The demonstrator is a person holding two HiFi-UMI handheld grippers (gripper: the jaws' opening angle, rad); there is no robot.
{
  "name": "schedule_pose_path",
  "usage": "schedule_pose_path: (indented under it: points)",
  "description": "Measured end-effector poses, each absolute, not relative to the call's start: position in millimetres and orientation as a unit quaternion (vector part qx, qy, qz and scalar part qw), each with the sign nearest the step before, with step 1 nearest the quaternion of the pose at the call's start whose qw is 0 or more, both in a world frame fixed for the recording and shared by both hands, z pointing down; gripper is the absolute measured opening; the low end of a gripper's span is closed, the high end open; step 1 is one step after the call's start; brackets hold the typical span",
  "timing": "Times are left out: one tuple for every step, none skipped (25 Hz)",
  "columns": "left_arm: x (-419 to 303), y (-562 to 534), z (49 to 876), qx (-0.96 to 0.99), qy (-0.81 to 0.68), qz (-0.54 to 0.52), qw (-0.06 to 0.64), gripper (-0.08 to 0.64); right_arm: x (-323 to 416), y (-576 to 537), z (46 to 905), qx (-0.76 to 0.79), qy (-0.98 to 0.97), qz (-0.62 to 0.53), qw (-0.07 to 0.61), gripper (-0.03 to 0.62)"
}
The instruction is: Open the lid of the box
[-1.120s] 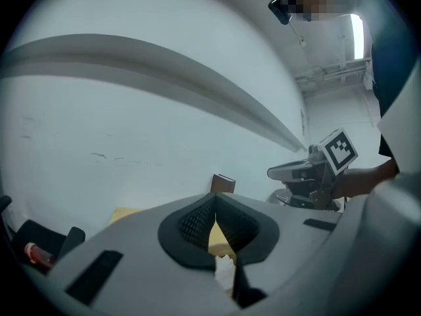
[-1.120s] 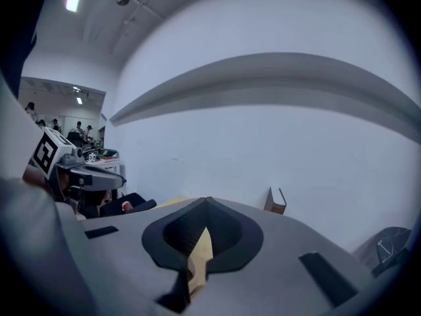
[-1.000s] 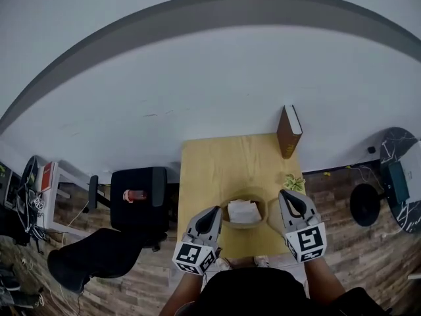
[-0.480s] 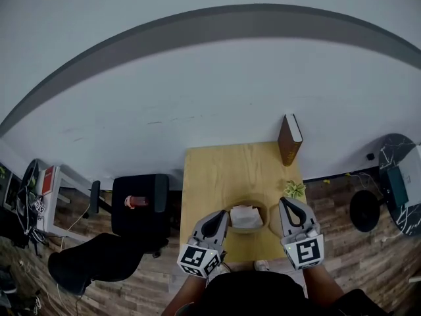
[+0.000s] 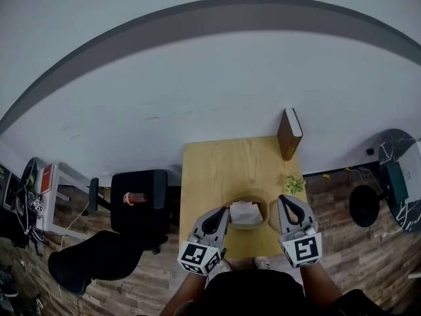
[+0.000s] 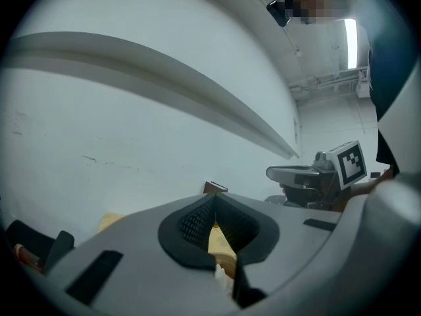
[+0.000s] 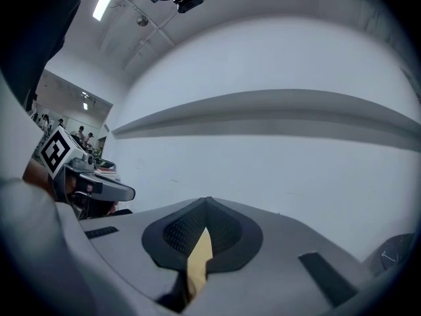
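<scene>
The round wooden box stands near the front edge of the wooden table, with something white showing in its top. My left gripper is just left of the box and my right gripper just right of it, both pointing away from me. Each one's jaws meet at the tips with nothing between them, as the left gripper view and the right gripper view show. A curved wooden edge lies partly under the right gripper; I cannot tell what it is.
A brown book stands upright at the table's far right corner, and a small green plant sits near the right edge. A black chair is left of the table. The white wall rises behind.
My left gripper has drifted slightly right, closer to the box. The head view has shifted a little; the right gripper stays beside the box.
</scene>
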State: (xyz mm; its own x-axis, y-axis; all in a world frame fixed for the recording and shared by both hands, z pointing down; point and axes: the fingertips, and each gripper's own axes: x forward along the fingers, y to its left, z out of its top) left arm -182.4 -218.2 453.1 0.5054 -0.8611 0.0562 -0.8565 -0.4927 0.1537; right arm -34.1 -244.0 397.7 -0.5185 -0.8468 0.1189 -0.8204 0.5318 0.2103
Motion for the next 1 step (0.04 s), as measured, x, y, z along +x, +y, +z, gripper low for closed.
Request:
schedule_pose_path:
  points:
    - [-182.9,-219.5,452.7,0.864,-0.498,-0.014,0.079,0.018,-35.0,-244.6,398.4,0.478,-0.870,-0.067,0.101,0.018]
